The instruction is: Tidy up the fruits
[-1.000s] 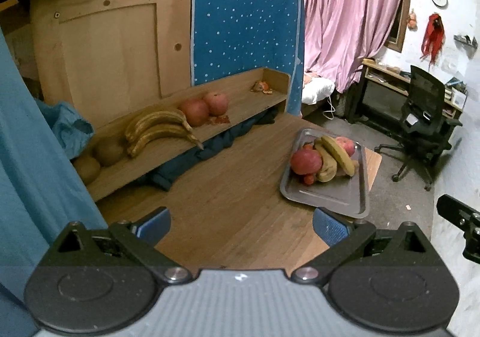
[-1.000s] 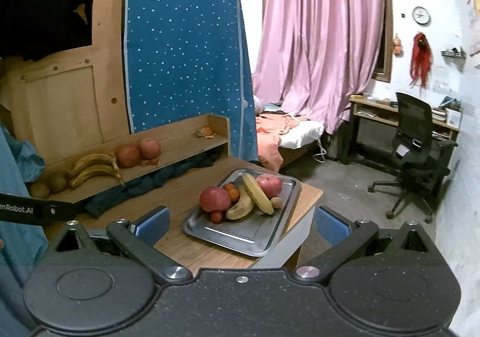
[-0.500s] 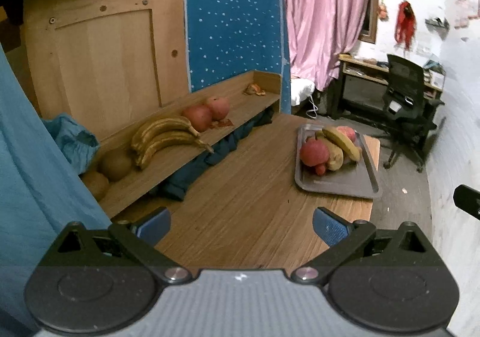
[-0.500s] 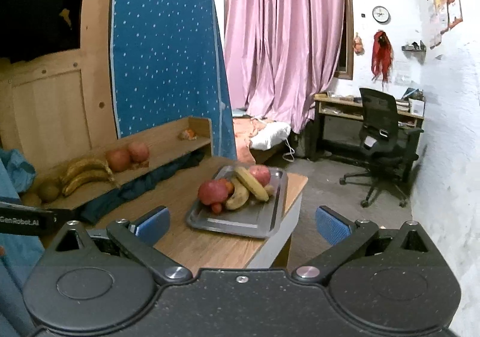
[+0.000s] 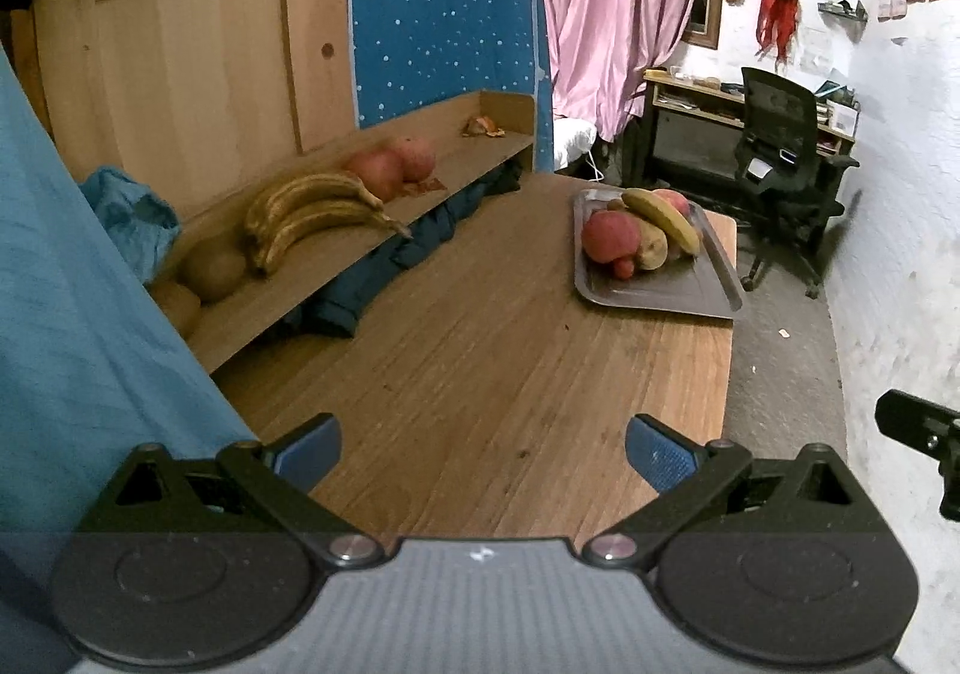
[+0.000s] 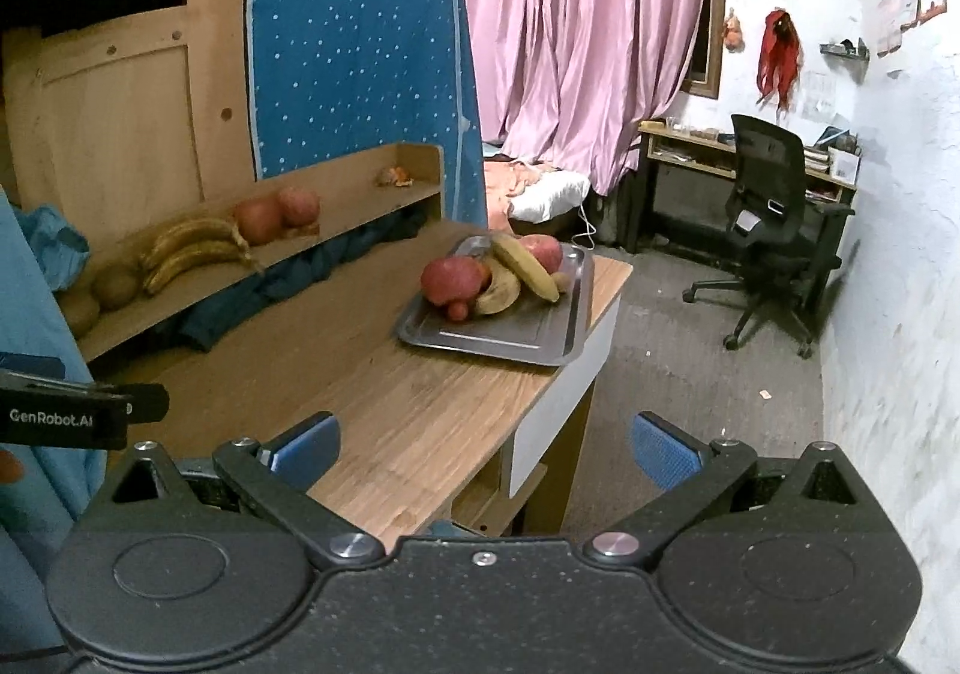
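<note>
A metal tray (image 5: 660, 293) (image 6: 516, 335) at the table's far right end holds a red apple (image 5: 609, 235) (image 6: 450, 278), a yellow banana (image 5: 663, 221) (image 6: 528, 266), a browner banana (image 6: 498, 293) and small fruits. On the wooden shelf (image 5: 336, 272) (image 6: 198, 290) lie spotted bananas (image 5: 312, 215) (image 6: 192, 251), two red apples (image 5: 393, 167) (image 6: 276, 212) and brown round fruits (image 5: 213, 266) (image 6: 114, 284). My left gripper (image 5: 483, 452) is open over the near table. My right gripper (image 6: 486, 449) is open above the table's front edge. Both are far from the fruit and empty.
The wooden table (image 5: 480, 374) has bare room between the grippers and the tray. Dark blue cloth (image 5: 384, 266) lies under the shelf. Teal fabric (image 5: 72, 278) hangs at my left. An office chair (image 6: 774, 230), desk and pink curtains stand beyond the table's right end.
Both grippers have pulled back and drifted, so the tray and shelf look slightly farther and shifted. Their jaws stay open. No fruit has moved.
</note>
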